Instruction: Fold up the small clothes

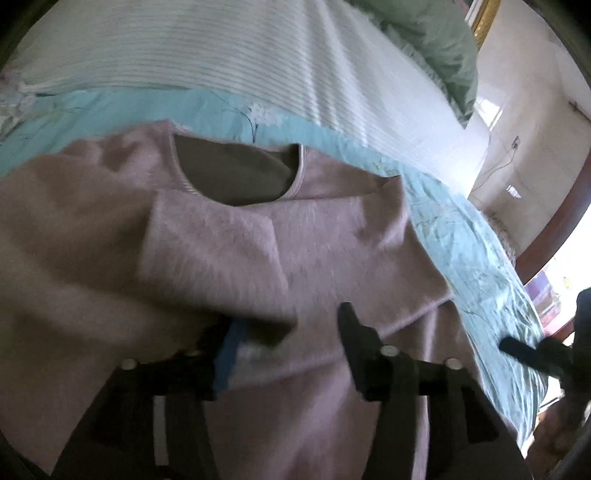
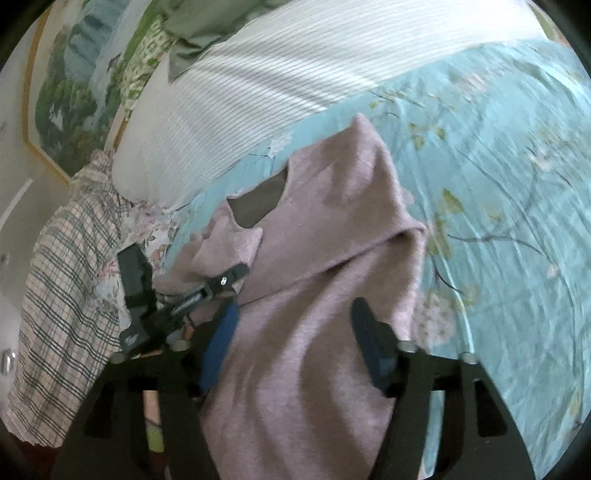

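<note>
A small pink fleecy top lies on the turquoise floral bed sheet, its neck opening facing away, one side folded over the middle. My left gripper is open just above the top's lower part; a fold of cloth covers its left fingertip. In the right wrist view the same top runs between my open right gripper's fingers, and the left gripper shows at the top's left edge. The right gripper shows in the left wrist view at the right, over the sheet.
A white striped pillow lies beyond the top, with green bedding behind it. A plaid cloth hangs at the bed's left side. A landscape picture hangs on the wall.
</note>
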Action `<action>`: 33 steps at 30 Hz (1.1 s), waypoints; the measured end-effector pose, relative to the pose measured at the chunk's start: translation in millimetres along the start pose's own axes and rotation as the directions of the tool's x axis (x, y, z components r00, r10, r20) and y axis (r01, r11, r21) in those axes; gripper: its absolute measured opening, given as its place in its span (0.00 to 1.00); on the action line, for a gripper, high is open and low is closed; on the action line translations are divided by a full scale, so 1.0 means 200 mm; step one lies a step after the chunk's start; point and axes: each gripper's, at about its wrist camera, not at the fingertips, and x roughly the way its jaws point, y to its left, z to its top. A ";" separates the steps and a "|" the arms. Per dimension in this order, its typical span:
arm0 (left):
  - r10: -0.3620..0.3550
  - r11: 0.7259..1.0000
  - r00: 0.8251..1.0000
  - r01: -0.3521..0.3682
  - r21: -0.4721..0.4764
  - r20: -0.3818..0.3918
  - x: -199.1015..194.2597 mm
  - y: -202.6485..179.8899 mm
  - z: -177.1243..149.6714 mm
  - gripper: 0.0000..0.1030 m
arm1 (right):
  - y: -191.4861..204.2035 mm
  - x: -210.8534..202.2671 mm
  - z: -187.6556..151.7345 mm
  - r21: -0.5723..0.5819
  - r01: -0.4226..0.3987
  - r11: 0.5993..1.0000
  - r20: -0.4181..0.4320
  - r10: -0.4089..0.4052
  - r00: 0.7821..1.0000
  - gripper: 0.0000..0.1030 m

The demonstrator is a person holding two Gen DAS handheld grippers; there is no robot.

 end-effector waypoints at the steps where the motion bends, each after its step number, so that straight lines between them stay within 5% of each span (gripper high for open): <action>1: 0.009 1.000 1.000 -0.009 0.000 0.008 -0.05 0.01 -0.03 0.57 | 0.04 0.03 0.01 -0.027 0.002 1.000 -0.009 -0.002 1.000 0.68; 6: 0.116 0.992 0.989 -0.111 -0.056 0.088 -0.36 0.20 -0.14 0.58 | 0.26 0.22 0.06 -0.171 -0.025 0.985 -0.064 0.014 0.998 0.68; 10: 0.297 0.947 0.944 -0.272 -0.171 0.145 -0.56 0.47 -0.16 0.58 | 0.48 0.45 0.09 -0.318 -0.055 0.946 -0.117 0.019 0.993 0.68; 14: 0.384 0.901 0.915 -0.343 -0.265 0.121 -0.59 0.68 -0.16 0.55 | 0.67 0.69 0.07 -0.492 -0.033 0.870 -0.143 -0.043 0.989 0.68; 18: 0.359 0.904 0.928 -0.320 -0.283 0.098 -0.53 0.74 -0.12 0.56 | 0.73 0.94 0.02 -0.637 0.064 0.768 -0.125 -0.185 0.975 0.68; 19: 0.362 0.904 0.927 -0.325 -0.278 0.095 -0.50 0.75 -0.11 0.56 | 0.71 0.98 0.02 -0.644 0.080 0.761 -0.128 -0.210 0.969 0.59; 20: 0.374 0.901 0.923 -0.339 -0.272 0.089 -0.48 0.75 -0.10 0.56 | 0.68 1.02 0.02 -0.632 0.102 0.768 -0.129 -0.235 0.963 0.45; 21: 0.382 0.898 0.921 -0.349 -0.269 0.080 -0.46 0.75 -0.10 0.55 | 0.66 1.04 0.04 -0.610 0.113 0.784 -0.133 -0.241 0.961 0.17; 23: 0.385 0.892 0.922 -0.359 -0.273 0.045 -0.40 0.78 -0.09 0.50 | 0.58 0.98 0.13 -0.494 0.086 0.865 -0.126 -0.169 0.978 0.11; 27: 0.398 0.873 0.917 -0.369 -0.320 0.029 -0.38 0.84 -0.06 0.50 | 0.51 0.63 0.30 -0.328 0.019 0.945 0.035 -0.008 0.999 0.09; 31: 0.426 0.840 0.903 -0.374 -0.393 0.051 -0.42 0.90 -0.07 0.50 | 0.27 0.35 0.39 -0.175 0.071 0.982 0.171 -0.041 0.984 0.09; 33: 0.413 0.845 0.909 -0.360 -0.396 0.054 -0.42 0.89 -0.09 0.50 | 0.14 0.31 0.39 -0.119 0.102 0.988 0.162 -0.082 0.983 0.09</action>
